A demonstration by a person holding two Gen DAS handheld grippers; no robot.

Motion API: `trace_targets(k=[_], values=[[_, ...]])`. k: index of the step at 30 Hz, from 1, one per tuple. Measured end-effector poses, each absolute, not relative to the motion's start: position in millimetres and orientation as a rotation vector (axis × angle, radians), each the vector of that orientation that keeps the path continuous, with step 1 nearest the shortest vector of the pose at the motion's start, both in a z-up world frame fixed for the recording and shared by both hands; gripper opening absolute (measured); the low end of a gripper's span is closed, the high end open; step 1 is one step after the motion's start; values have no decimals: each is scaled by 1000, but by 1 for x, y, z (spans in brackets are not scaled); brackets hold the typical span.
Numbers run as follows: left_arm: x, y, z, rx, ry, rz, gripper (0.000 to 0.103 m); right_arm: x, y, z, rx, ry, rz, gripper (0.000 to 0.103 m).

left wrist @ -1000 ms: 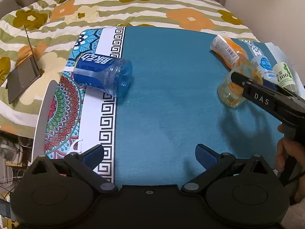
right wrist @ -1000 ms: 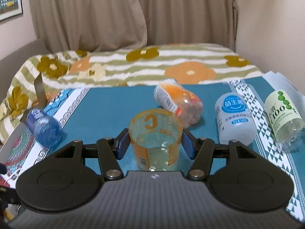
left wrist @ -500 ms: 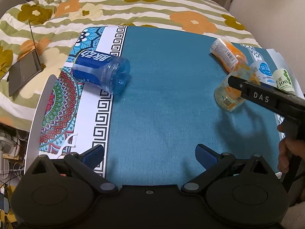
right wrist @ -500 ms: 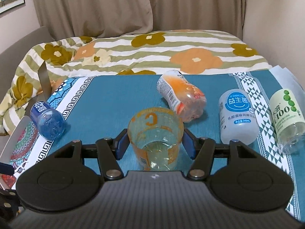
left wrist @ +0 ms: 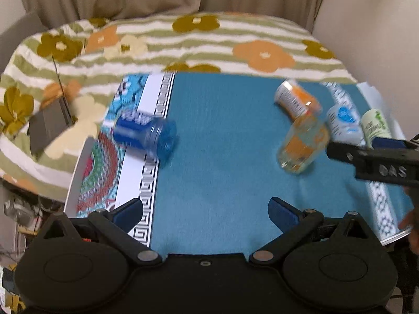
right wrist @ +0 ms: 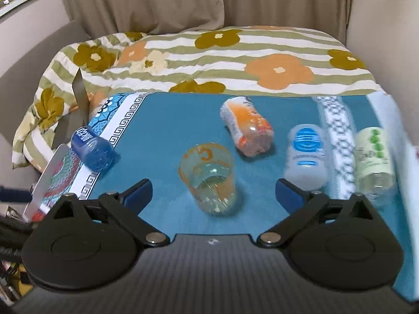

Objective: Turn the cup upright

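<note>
A clear cup with orange print [right wrist: 208, 178] stands upright on the teal cloth [right wrist: 170, 120], mouth up; it also shows in the left wrist view [left wrist: 301, 145]. My right gripper [right wrist: 213, 196] is open, its blue pads wide on either side of the cup and not touching it. In the left wrist view the right gripper [left wrist: 374, 161] sits just right of the cup. My left gripper [left wrist: 205, 213] is open and empty above the cloth's near edge.
A blue cup [left wrist: 145, 133] lies on its side at the left. An orange bottle [right wrist: 246, 128], a white-blue bottle [right wrist: 305, 154] and a green-white bottle [right wrist: 373, 154] lie at the right. A flowered blanket [right wrist: 209, 55] lies behind.
My right gripper has opened and let go of the orange-printed cup, which now stands on the cloth; the gripper has drawn back and up. The left gripper has tilted up a little.
</note>
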State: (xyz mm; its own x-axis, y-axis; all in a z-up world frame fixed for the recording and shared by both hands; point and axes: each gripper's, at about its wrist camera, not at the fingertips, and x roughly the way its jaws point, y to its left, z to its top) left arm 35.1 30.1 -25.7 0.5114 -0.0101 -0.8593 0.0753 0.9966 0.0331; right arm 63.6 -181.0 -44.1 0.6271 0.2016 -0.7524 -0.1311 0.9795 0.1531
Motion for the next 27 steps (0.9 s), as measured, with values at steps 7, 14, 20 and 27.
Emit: trace_targets(k=[7, 14, 20, 27], values=[[21, 2, -4, 99, 942, -90, 103, 34, -210, -9, 59, 946, 98, 103], [12, -15, -2, 122, 878, -94, 103, 10, -231, -15, 94, 986, 51, 103], [6, -21, -4, 123, 868, -99, 103, 0, -238, -19, 86, 998, 24, 103], [2, -23, -3, 140, 859, -98, 103, -1, -242, -20, 98, 1001, 5, 103]])
